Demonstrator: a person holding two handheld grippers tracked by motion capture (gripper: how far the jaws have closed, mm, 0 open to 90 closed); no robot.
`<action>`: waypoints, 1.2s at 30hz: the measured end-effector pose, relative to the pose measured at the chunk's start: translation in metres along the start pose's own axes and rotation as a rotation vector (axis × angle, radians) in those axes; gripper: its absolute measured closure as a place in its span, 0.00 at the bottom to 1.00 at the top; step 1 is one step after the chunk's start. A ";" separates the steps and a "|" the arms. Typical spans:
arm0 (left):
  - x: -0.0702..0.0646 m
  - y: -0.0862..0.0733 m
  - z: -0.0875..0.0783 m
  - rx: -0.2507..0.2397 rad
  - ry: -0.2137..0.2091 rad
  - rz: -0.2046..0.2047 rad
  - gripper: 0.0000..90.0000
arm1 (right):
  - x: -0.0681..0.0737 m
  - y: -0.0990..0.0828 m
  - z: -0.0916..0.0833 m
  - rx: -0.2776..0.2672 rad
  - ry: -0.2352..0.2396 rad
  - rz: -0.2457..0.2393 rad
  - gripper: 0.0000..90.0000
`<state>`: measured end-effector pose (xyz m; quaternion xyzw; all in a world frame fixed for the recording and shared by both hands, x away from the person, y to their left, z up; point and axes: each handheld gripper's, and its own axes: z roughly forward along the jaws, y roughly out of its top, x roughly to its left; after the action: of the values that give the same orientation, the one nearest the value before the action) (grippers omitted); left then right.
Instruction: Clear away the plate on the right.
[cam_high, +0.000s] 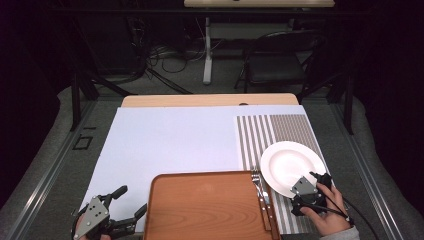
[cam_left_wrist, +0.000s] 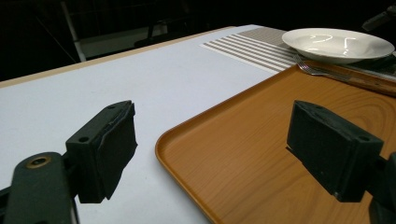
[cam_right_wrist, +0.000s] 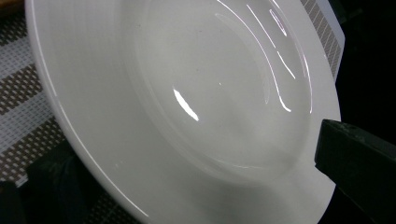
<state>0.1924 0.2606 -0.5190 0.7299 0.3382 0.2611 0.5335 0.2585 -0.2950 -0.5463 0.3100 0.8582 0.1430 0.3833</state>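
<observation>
From the high view, the white plate (cam_high: 291, 166) rests on the striped placemat (cam_high: 280, 131) at the right side of the bench (cam_high: 170, 140), and the right hand-held gripper (cam_high: 316, 181) sits at the plate's near right rim, with its body trailing back toward the near edge into the person's hand (cam_high: 327, 210); the plate lies just far and left of that hand-held gripper, touching or all but touching it. The plate is round, so it has no long axis and points nowhere; it lies flat, bowl upward. A fork (cam_high: 261, 192) lies between the plate and the wooden tray (cam_high: 205, 207), its long axis running near to far with the tines at the far end. The left hand-held gripper (cam_high: 131, 201) waits at the near left corner, well apart from the plate, so the right arm is plainly the nearer one. Along the left gripper view, the left hand-held gripper (cam_left_wrist: 210, 154) stands wide open and holds nothing, its jaws spanning the tray's (cam_left_wrist: 261, 154) near corner, with the plate (cam_left_wrist: 338, 44) far off to the right. Close up in the right gripper view, the plate's (cam_right_wrist: 187, 107) rim runs between the two dark jaws, one low at the left under the rim and one at the right, parted; I judge them set to close on the rim, though contact cannot be told.
</observation>
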 end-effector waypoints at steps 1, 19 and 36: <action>0.000 0.000 0.000 -0.005 0.002 -0.001 0.18 | 0.001 0.001 0.000 0.014 -0.010 -0.001 0.00; -0.001 0.000 0.000 -0.002 -0.002 0.001 0.18 | 0.001 0.003 0.005 0.003 -0.033 -0.052 0.00; 0.000 0.000 0.001 0.003 -0.005 0.003 0.18 | 0.005 0.004 0.005 -0.014 -0.066 -0.091 0.00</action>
<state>0.1927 0.2599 -0.5193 0.7321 0.3360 0.2596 0.5327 0.2616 -0.2892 -0.5506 0.2728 0.8573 0.1210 0.4195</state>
